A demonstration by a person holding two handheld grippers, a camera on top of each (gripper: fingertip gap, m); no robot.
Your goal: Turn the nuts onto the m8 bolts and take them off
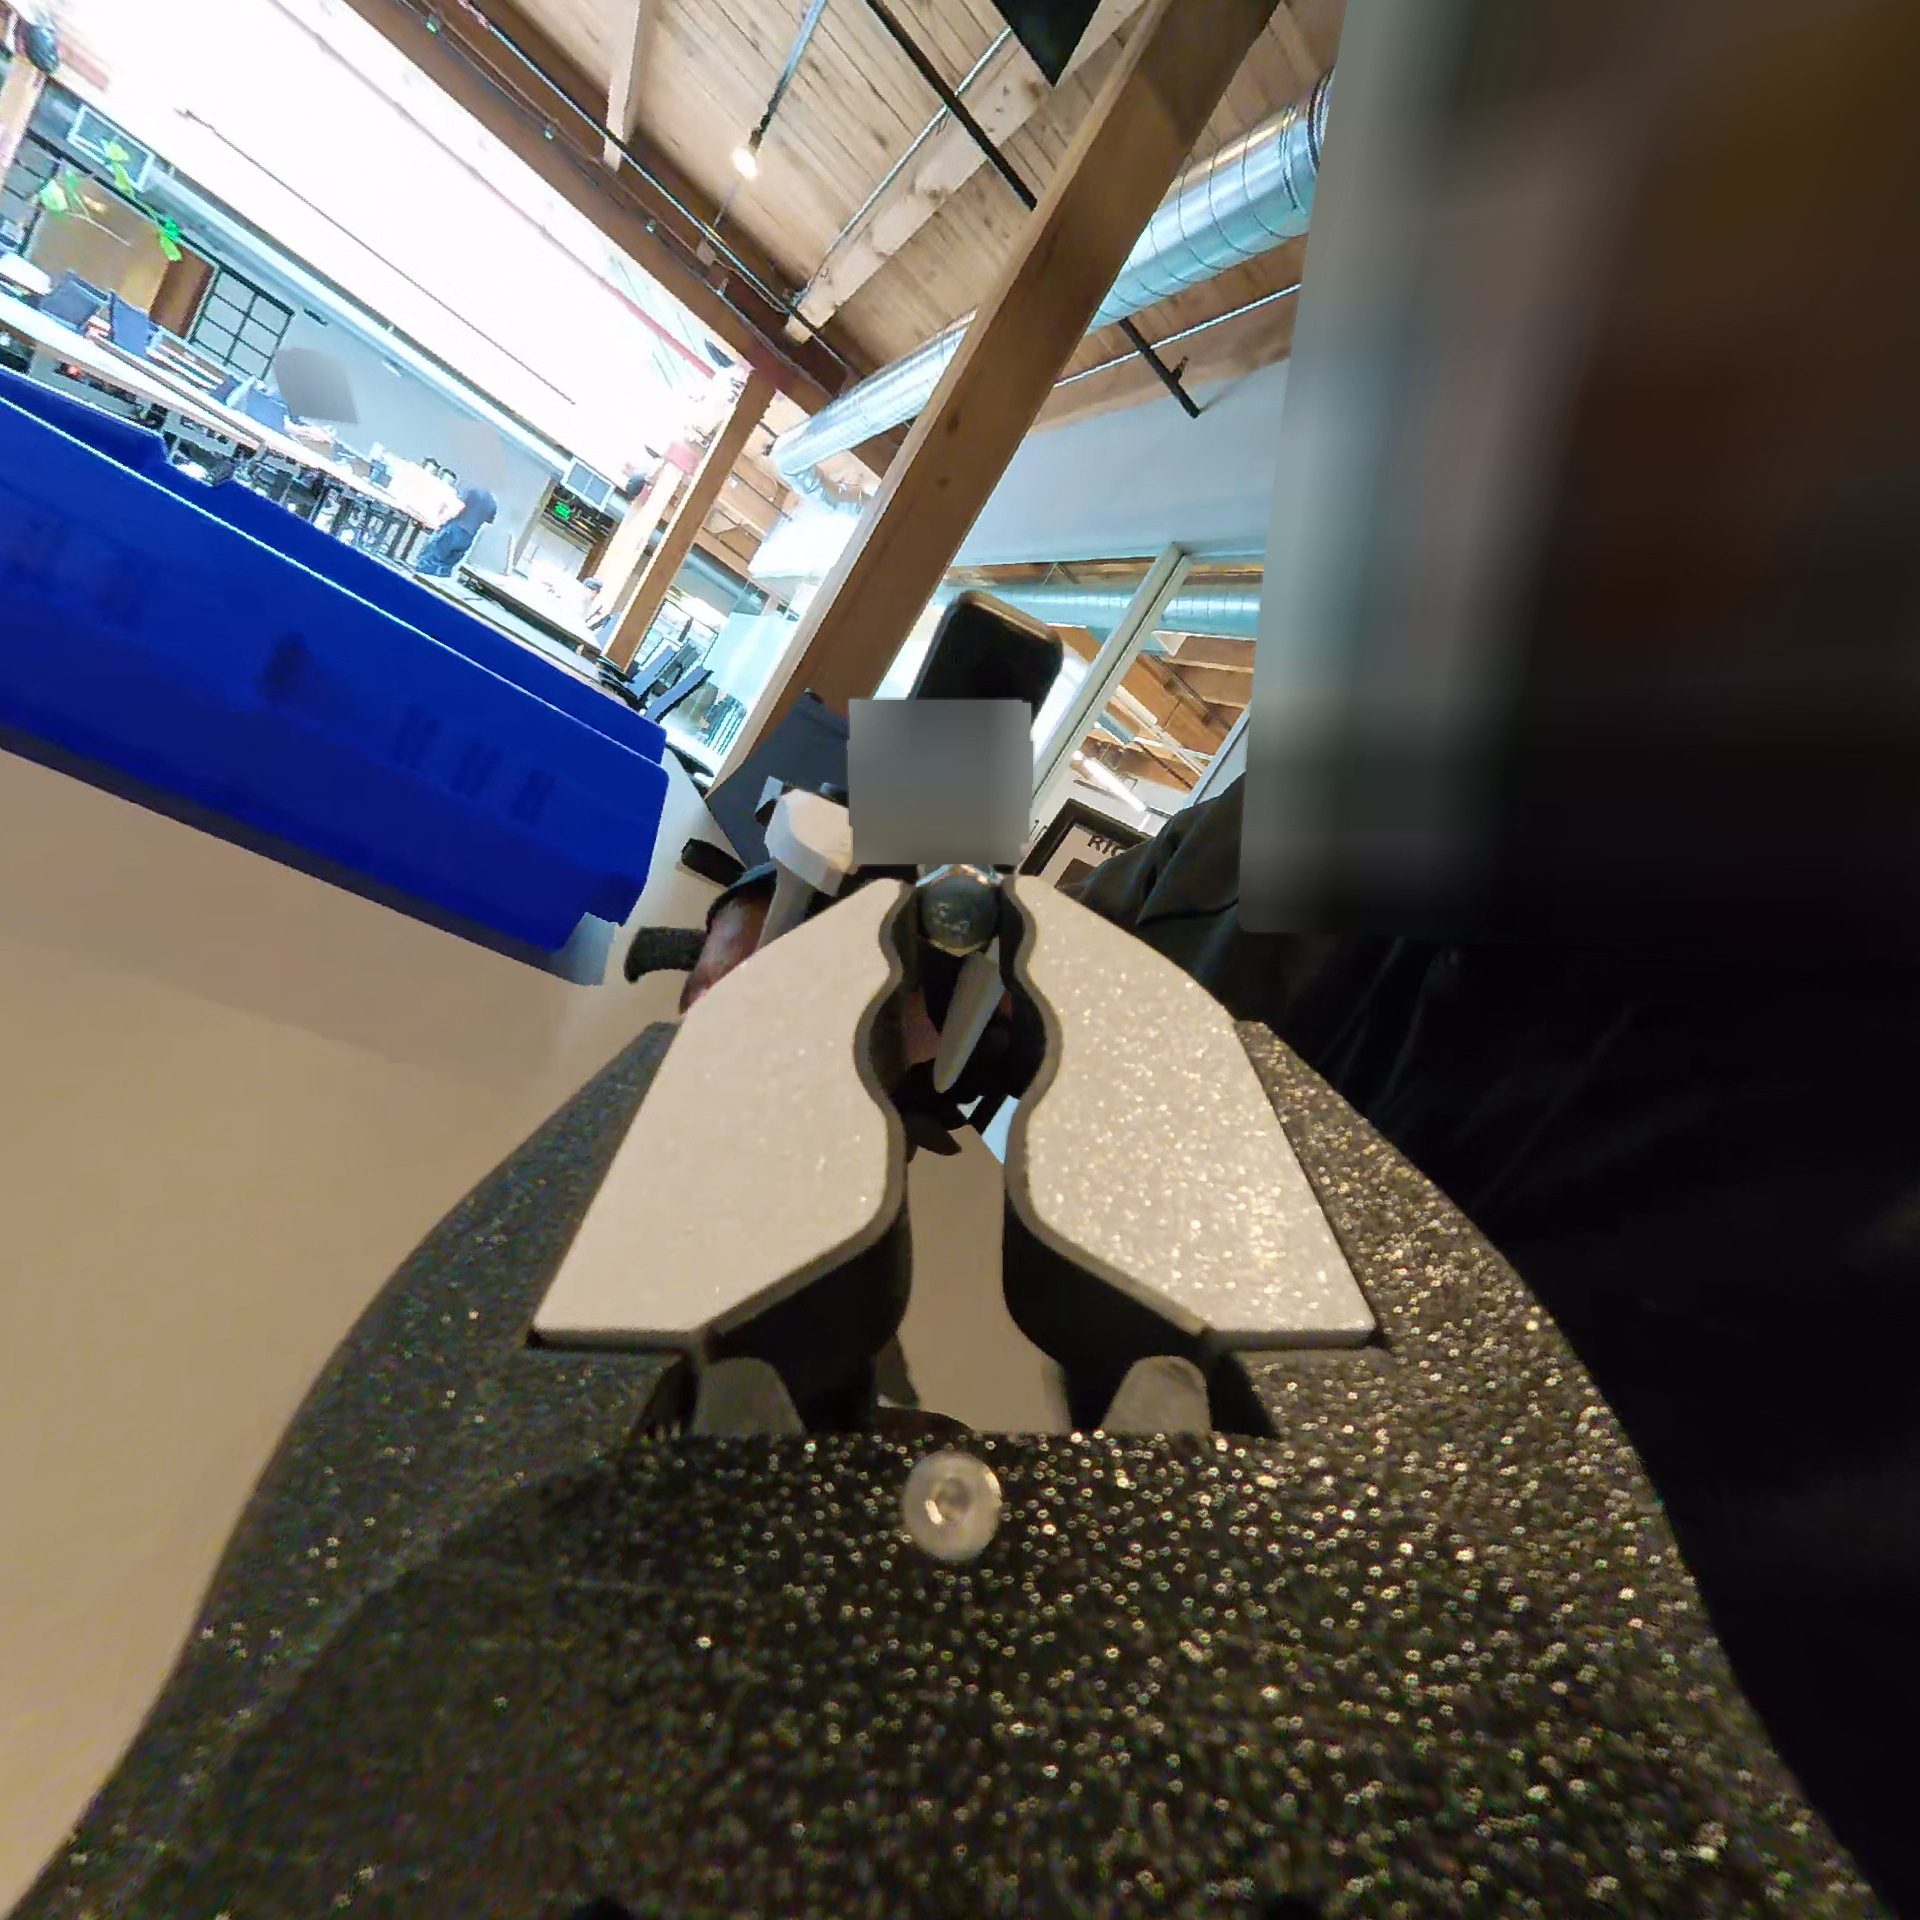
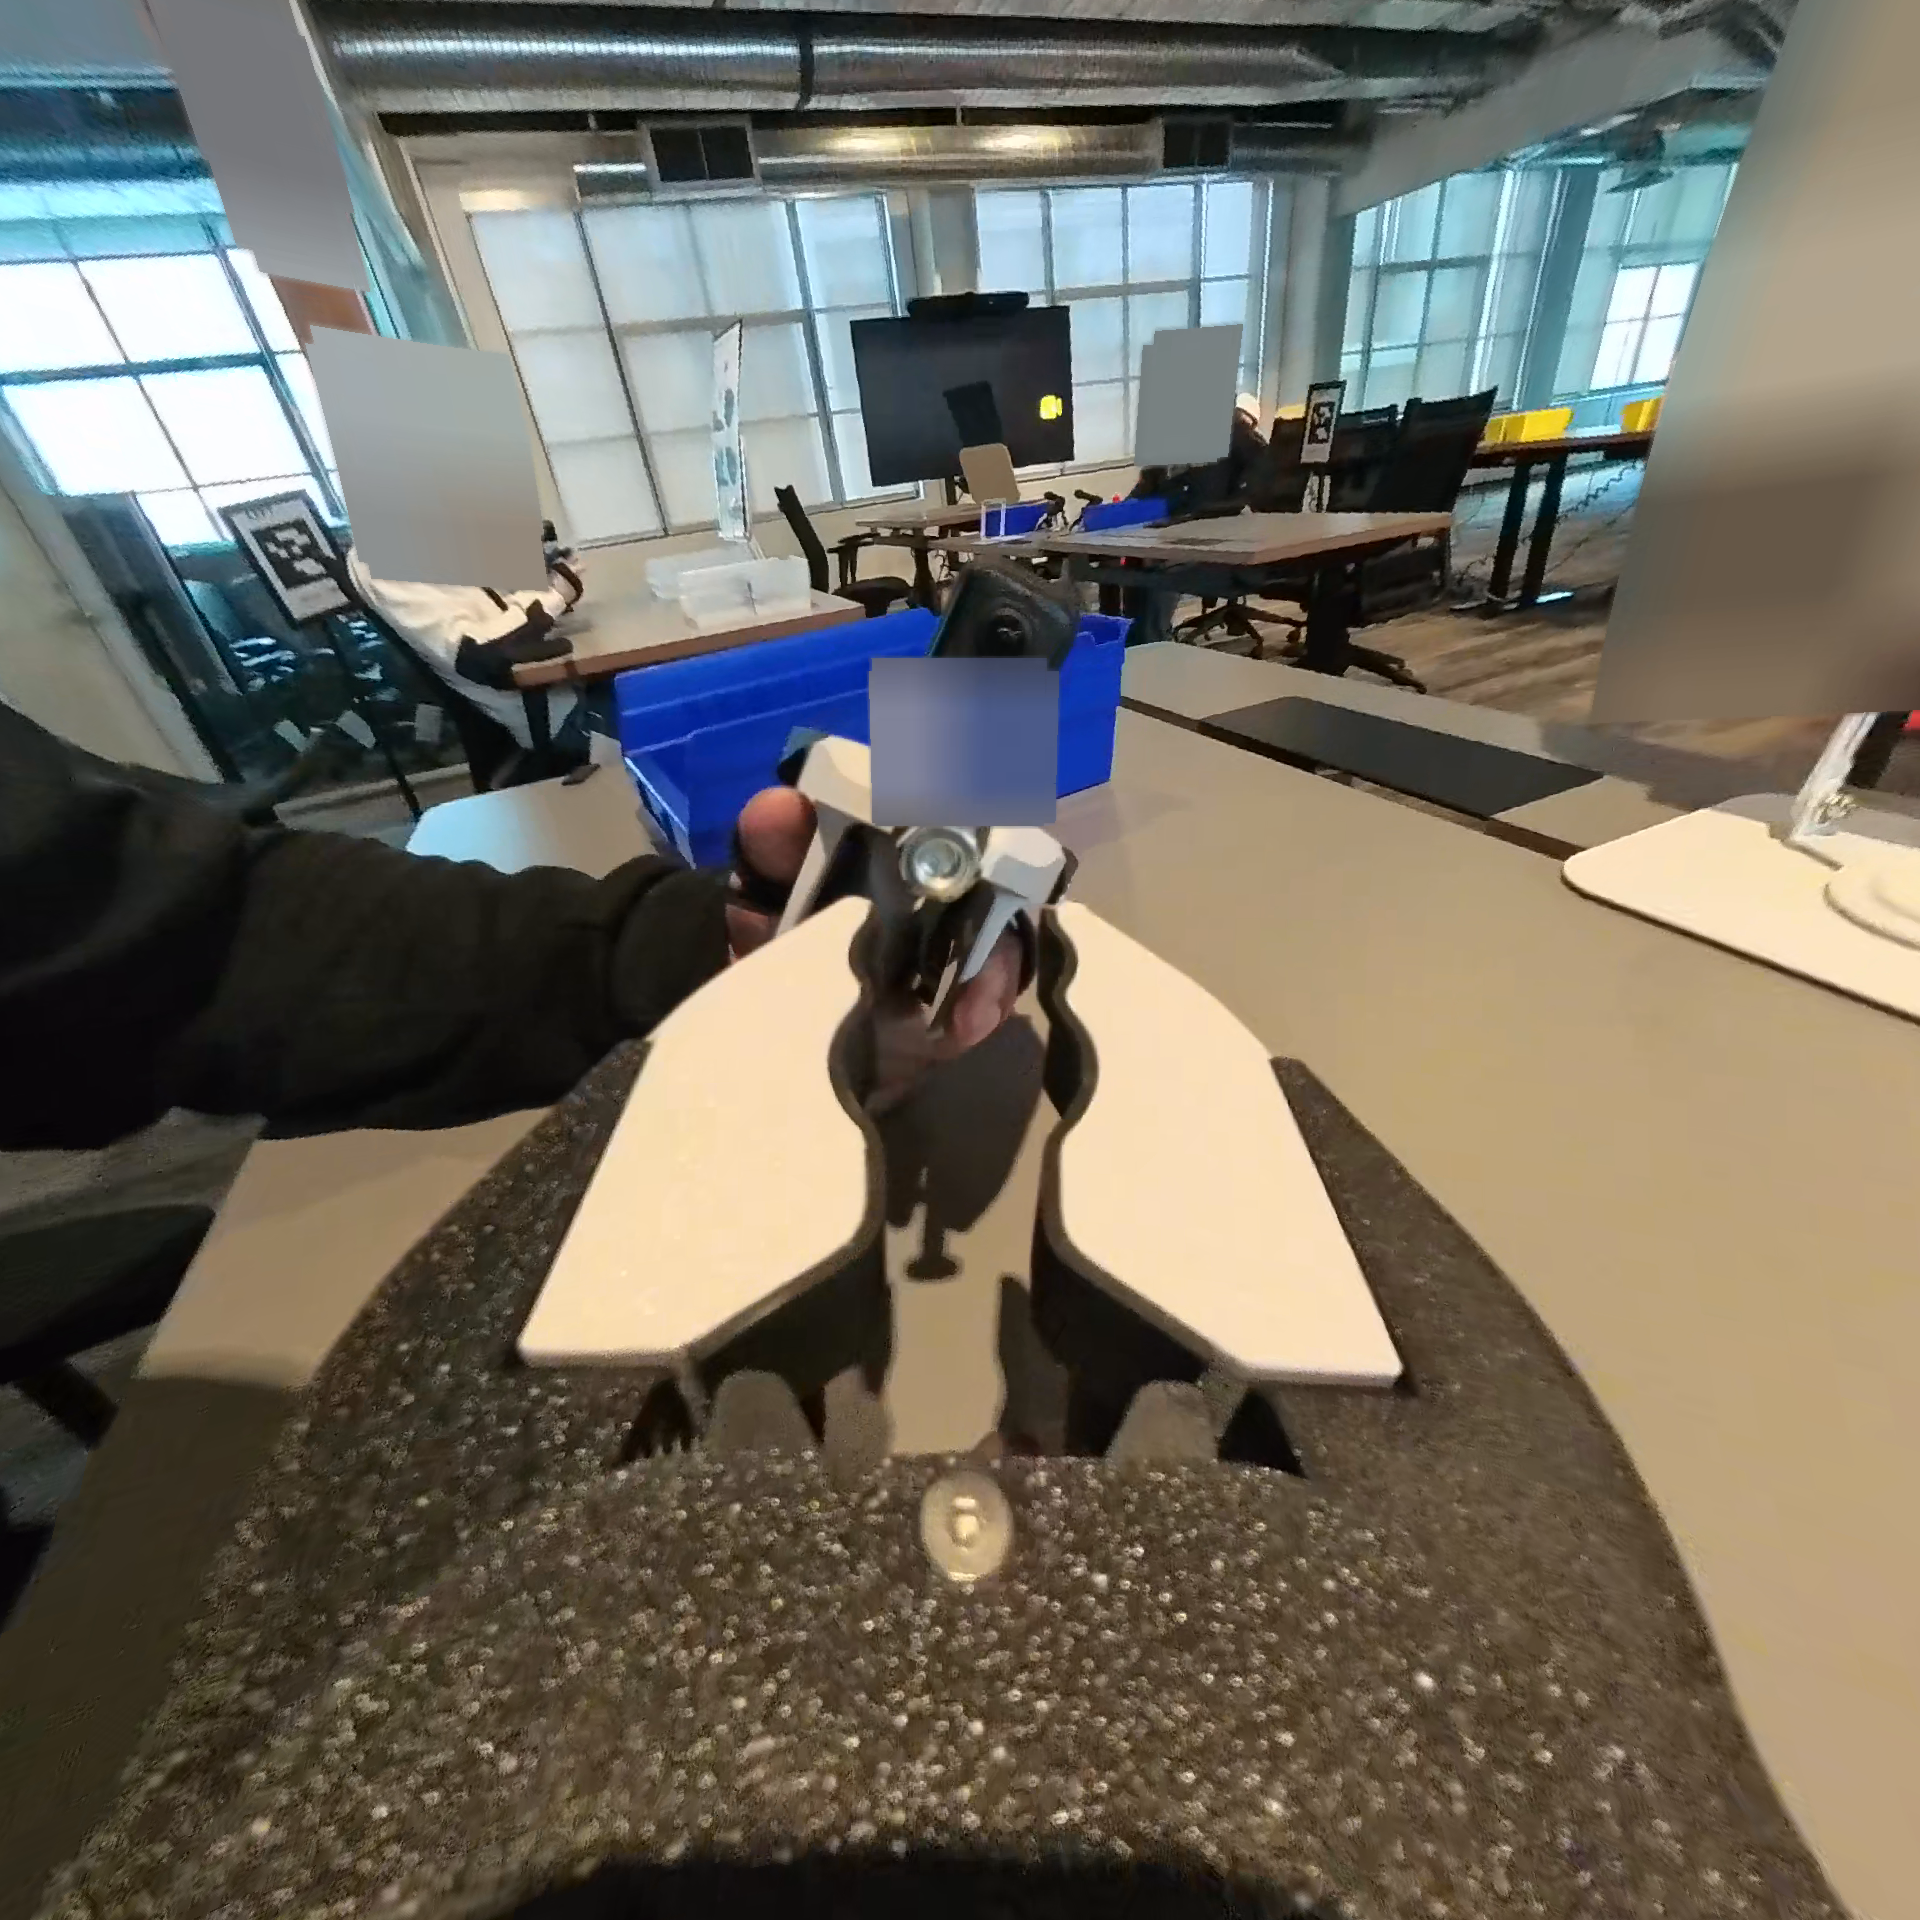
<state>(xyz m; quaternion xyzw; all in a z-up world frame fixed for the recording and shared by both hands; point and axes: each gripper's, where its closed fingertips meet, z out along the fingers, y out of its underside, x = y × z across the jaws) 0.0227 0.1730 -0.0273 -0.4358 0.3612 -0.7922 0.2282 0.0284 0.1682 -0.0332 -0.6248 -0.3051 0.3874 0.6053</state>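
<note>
Silver steel bolt (image 1: 957, 916) pinched at its head in our left gripper (image 1: 958, 894), nut (image 2: 940, 865) on its far end, our right gripper (image 2: 951, 914) parted near it, blue plastic bin (image 2: 727, 717) beyond.

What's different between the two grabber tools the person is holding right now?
The left gripper is closed on a silver bolt; the right gripper stands apart at its tips, holding nothing. The left gripper tilts up toward the wooden ceiling, while the right gripper looks roughly level across the grey table. Both have white fingers on a speckled black body.
</note>
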